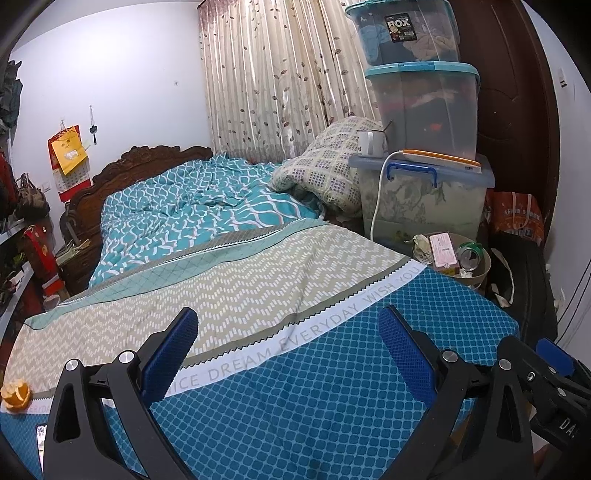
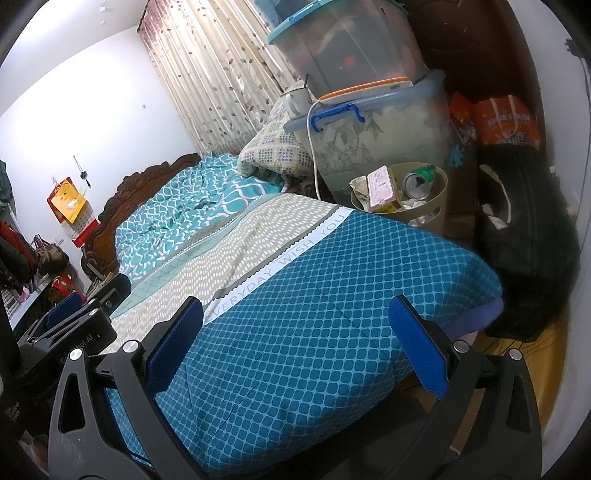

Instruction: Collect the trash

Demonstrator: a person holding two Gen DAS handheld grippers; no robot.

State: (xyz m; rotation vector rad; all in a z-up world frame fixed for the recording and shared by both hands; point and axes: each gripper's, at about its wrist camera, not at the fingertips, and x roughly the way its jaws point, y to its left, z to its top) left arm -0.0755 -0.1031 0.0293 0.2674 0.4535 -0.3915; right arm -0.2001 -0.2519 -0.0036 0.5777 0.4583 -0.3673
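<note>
I count three stacked storage boxes [image 1: 424, 199], one bin [image 2: 424, 212] holding one can [image 2: 417, 184] and one pink carton [image 2: 382, 188], one orange peel [image 1: 15, 395], one mug [image 1: 370, 142].

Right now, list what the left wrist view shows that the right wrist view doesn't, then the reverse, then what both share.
Left wrist only: orange peel on the bed's near-left edge, and the top storage box labelled BOX.
Right wrist only: the floor past the bed's right edge.
Both: the bed, the trash bin holding a pink carton and a can, and both open, empty grippers, left and right.
</note>
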